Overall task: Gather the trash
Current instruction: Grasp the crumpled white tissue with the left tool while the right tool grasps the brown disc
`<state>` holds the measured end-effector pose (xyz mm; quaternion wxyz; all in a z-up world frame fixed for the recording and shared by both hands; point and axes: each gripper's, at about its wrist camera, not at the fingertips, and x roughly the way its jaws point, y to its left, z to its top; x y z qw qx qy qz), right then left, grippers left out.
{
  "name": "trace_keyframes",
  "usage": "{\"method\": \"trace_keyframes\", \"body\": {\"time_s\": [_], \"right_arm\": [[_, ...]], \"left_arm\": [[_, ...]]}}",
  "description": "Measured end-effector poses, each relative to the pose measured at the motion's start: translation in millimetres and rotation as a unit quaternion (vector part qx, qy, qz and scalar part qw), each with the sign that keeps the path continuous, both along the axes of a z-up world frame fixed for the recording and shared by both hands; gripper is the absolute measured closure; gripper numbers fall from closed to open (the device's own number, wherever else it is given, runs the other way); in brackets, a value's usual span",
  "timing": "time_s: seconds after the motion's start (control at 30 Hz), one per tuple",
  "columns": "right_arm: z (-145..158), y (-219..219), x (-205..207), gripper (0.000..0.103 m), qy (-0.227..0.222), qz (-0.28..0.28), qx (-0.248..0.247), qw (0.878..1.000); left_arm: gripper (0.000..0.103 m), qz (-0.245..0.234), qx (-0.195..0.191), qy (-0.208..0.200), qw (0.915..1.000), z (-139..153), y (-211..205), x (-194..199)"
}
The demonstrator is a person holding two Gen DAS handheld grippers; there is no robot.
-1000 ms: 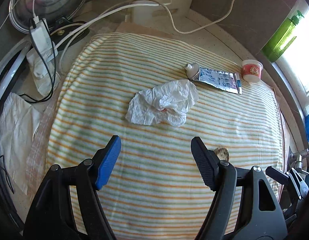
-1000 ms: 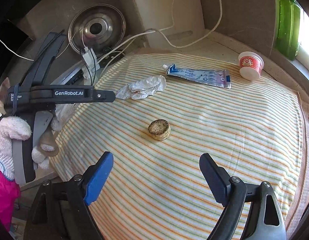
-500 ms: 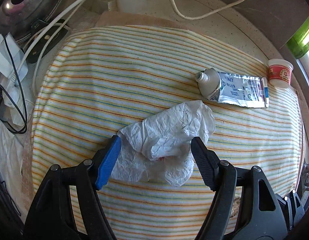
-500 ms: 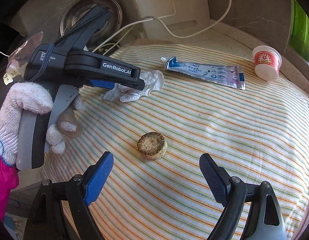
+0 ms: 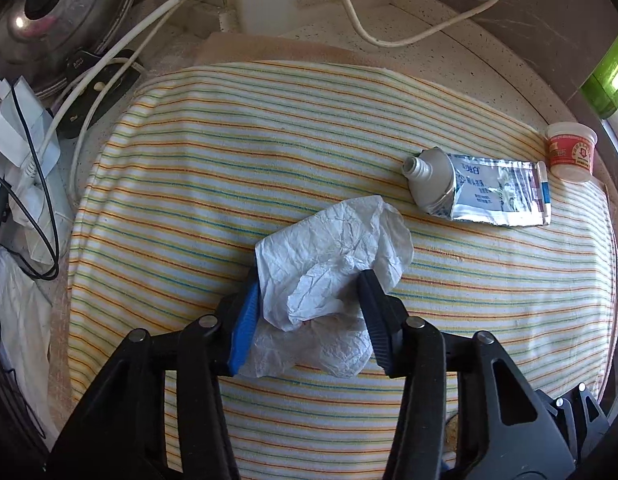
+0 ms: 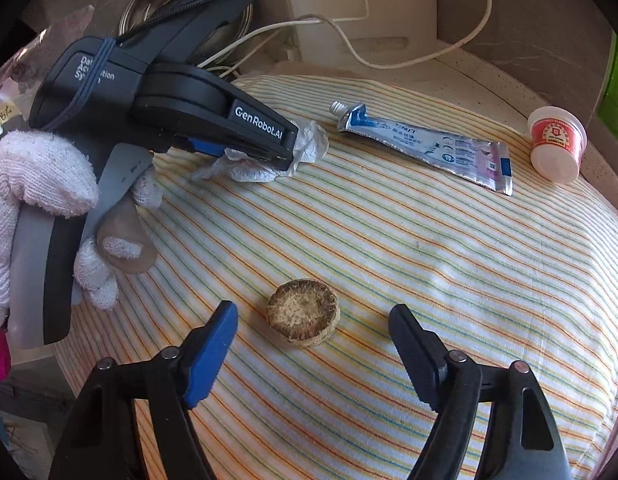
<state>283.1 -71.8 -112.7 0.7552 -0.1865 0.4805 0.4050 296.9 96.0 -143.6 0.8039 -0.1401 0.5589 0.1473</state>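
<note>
Two grabs underway | left gripper (image 5: pixel 307 320) now down over crumpled tissue (image 5: pixel 333 264), jaws closing onto it | right gripper (image 6: pixel 313 344) lower, closing around brown puck (image 6: pixel 303 312), untouched.

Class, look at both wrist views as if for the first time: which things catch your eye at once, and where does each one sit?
The crumpled white tissue stands out first, in the middle of the striped cloth, between the closing jaws of the left gripper. Next comes the small round brown puck, alone on the cloth just ahead of the right gripper, whose closing jaws have not touched it. At the far right edge lie a squeezed tube and a red-and-white cup.
</note>
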Motion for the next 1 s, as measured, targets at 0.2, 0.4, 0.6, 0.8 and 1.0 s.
{"method": "trace_keyframes", "body": {"time_s": [0.2, 0.4, 0.6, 0.8, 1.0], "right_arm": [[0.2, 4.8, -4.4, 0.066, -0.009, 0.016, -0.007, 1.000], [4.7, 1.6, -9.8, 0.066, -0.010, 0.014, -0.006, 1.000], [9.4, -10.9, -9.6, 0.066, 0.000, 0.000, 0.004, 1.000], [19.1, -23.6, -10.9, 0.066, 0.005, -0.013, 0.014, 1.000], [29.8, -36.6, -16.7, 0.066, 0.006, -0.022, 0.024, 0.999]], "left_arm": [[0.079, 0.026, -0.038, -0.013, 0.9989, 4.9, 24.5, -14.5], [0.088, 0.034, -0.049, -0.020, 0.9980, 11.1, 33.9, -34.9], [0.092, 0.028, -0.048, -0.029, 0.9980, 20.5, 19.9, -53.4], [0.092, 0.028, -0.050, -0.041, 0.9975, 30.7, 11.1, -80.1], [0.092, 0.039, -0.054, -0.054, 0.9963, 39.4, 8.7, -116.2]]}}
